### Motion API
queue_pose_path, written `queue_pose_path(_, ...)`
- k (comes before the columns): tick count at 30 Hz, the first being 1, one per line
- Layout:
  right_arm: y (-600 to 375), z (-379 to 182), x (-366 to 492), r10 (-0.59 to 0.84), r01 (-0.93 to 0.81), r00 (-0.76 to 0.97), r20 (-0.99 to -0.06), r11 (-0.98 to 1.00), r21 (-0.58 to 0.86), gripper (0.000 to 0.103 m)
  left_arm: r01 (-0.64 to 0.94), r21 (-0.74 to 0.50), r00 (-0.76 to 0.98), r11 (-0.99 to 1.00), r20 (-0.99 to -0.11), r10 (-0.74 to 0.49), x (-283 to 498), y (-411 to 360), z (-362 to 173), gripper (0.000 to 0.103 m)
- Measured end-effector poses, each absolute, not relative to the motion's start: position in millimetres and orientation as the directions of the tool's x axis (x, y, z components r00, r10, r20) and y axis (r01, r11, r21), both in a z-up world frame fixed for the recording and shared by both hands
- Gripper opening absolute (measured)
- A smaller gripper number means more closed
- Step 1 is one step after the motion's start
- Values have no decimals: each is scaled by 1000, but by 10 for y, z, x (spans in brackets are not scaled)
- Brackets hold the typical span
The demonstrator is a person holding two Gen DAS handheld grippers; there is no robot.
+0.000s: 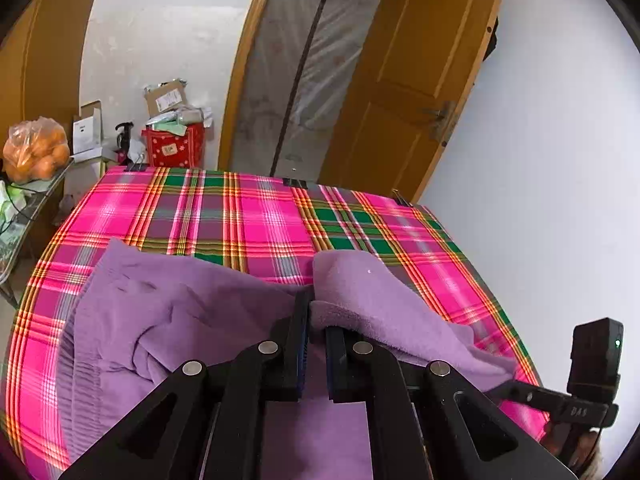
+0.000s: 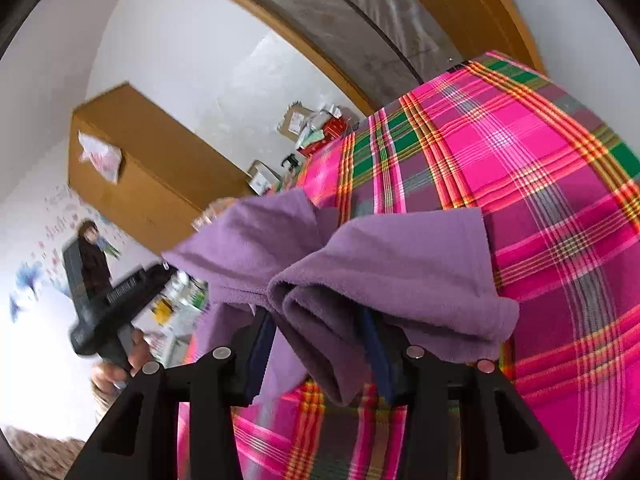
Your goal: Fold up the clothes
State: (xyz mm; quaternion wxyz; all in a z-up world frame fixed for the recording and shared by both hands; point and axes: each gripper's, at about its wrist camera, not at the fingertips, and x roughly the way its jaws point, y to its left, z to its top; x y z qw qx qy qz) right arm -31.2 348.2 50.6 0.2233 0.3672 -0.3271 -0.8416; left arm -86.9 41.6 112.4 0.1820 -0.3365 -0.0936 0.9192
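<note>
Purple fleece garment (image 1: 168, 320) lies partly spread on the plaid-covered bench (image 1: 248, 216), its left part rumpled flat on the cloth, ribbed hem toward the near-left edge. On that side the left claw (image 1: 316, 344) has its jaws drawn narrow, a fold of fleece pinched between them and draping over the right finger; that grip lifts one edge clear so it can be carried over the rest. Moving right, the left-wrist view catches the other handheld unit at the bench's right edge. The right claw (image 2: 320, 344) sits a little wider, yet a thick doubled bunch of the same fleece (image 2: 380, 264) fills the gap and hangs down between its fingers, held up off the plaid cloth (image 2: 540, 200). With both edges raised like this, I judge a fold is in hand; how many folds are already in, the pictures don't settle.
</note>
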Motion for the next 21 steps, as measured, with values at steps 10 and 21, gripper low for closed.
queue_pose_path(10,3649,404,-319,-665,118,-617,-421,-607,786,45,-275,-268,-697,-923,-605,383,-832,415,1041,7)
queue_pose_path(21,3832,285,-462,-663,66,-643,-382,-546,835,50,-219,-275,-696,-936,-629,347,-839,261,928,7)
